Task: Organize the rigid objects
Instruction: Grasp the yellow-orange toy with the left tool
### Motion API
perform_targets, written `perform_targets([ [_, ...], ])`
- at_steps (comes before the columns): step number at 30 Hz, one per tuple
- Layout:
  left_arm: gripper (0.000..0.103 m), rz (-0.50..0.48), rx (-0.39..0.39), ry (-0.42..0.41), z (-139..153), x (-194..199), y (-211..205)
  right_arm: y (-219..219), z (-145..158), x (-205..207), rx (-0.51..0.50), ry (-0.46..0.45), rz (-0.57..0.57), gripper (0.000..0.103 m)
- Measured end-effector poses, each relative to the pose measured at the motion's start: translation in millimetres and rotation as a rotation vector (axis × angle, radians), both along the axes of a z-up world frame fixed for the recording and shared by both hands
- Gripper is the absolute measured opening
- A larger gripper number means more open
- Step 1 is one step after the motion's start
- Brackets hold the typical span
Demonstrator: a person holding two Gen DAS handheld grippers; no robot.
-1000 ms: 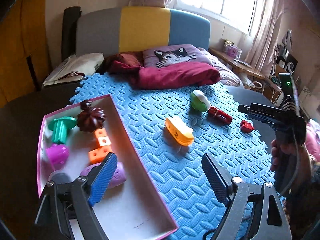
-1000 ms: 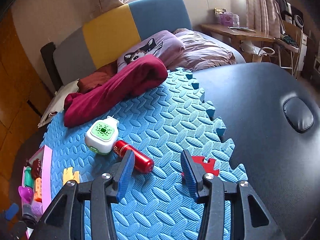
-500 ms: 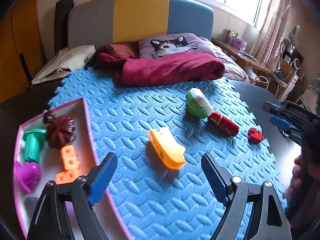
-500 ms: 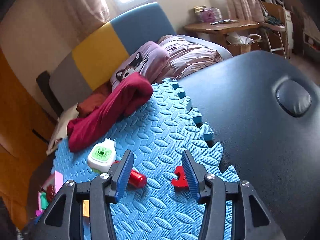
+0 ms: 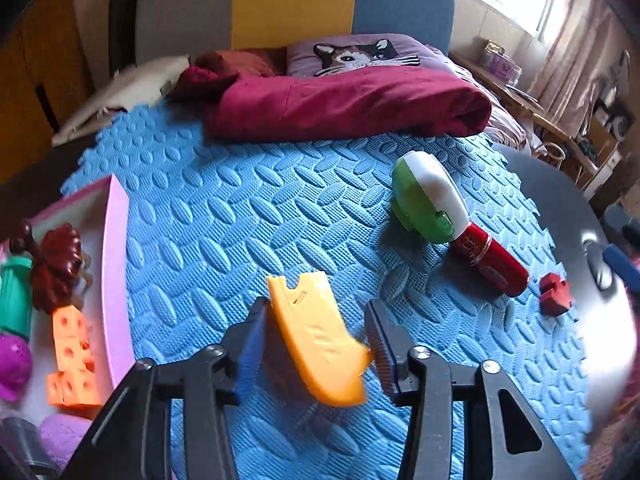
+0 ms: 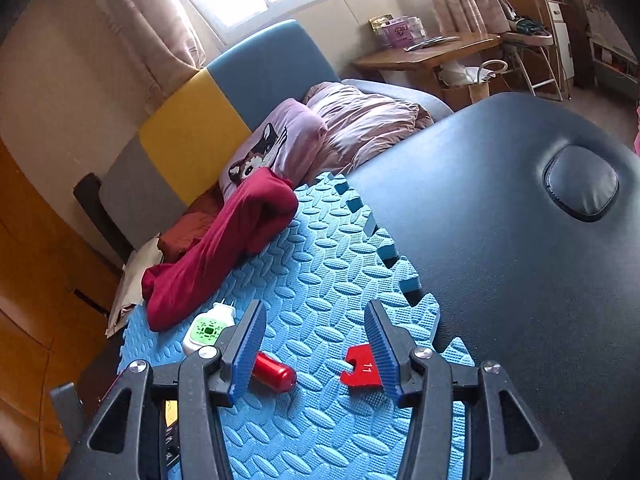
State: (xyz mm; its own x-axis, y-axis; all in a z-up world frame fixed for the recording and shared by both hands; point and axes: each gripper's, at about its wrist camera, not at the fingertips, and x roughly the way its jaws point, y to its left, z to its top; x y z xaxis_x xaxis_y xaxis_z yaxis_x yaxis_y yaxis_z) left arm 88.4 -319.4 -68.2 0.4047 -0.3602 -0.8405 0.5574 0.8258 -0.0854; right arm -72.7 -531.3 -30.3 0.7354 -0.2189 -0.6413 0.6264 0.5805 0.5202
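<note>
Orange piece (image 5: 318,338): it lies between your left gripper's (image 5: 316,346) two blue pads on the blue foam mat (image 5: 224,216). Its long axis runs from the notched end, up and left toward the far side of the mat, down to the broad end nearest your wrist, which leans right.
Left gripper: your jaws are closing with the orange piece between them. The right pad meets the piece at its lower right tip; the left pad sits against or just beside its left edge, and I cannot tell whether it presses yet.
Right gripper (image 6: 316,350): your jaws stand partly apart and hold nothing; bare mat shows between the pads.
Red flat piece (image 6: 362,368): it lies flat on the mat, partly behind your right finger's pad, with its notch facing left and the mark "11" on top.
Red cylinder (image 6: 274,372): it lies on its side, its rounded end pointing right, its other end hidden behind your left pad.
Green and white plug (image 6: 208,330): it rests just beyond the cylinder, prongs pointing away toward the dark red cloth (image 6: 224,256).
Pink-rimmed box (image 5: 114,264): at the mat's left edge in your left view, holding an orange block stack (image 5: 72,360), a brown figure, a green piece and purple pieces.
</note>
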Motion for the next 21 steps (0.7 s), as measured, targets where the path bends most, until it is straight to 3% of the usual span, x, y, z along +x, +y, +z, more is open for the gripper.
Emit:
perform_targets([
  [4, 0.040, -0.029, 0.034, -0.071, -1.8, -4.3, 0.1, -1.7, -2.3, 0.5, 0.017, 0.004, 0.004, 0.052],
  [11, 0.035, -0.024, 0.040, -0.095, -4.6, -4.7, 0.4, -7.6, -16.6, 2.5, 0.066, 0.081, 0.004, 0.052],
  [18, 0.035, -0.025, 0.042, -0.107, -5.5, -6.3, -0.7, -16.8, -26.5, -1.5, 0.102, 0.125, -0.034, 0.066],
  [21, 0.035, -0.025, 0.041, -0.109, -5.4, -6.1, -0.2, -14.9, -31.4, 4.2, 0.102, 0.170, -0.008, 0.067],
])
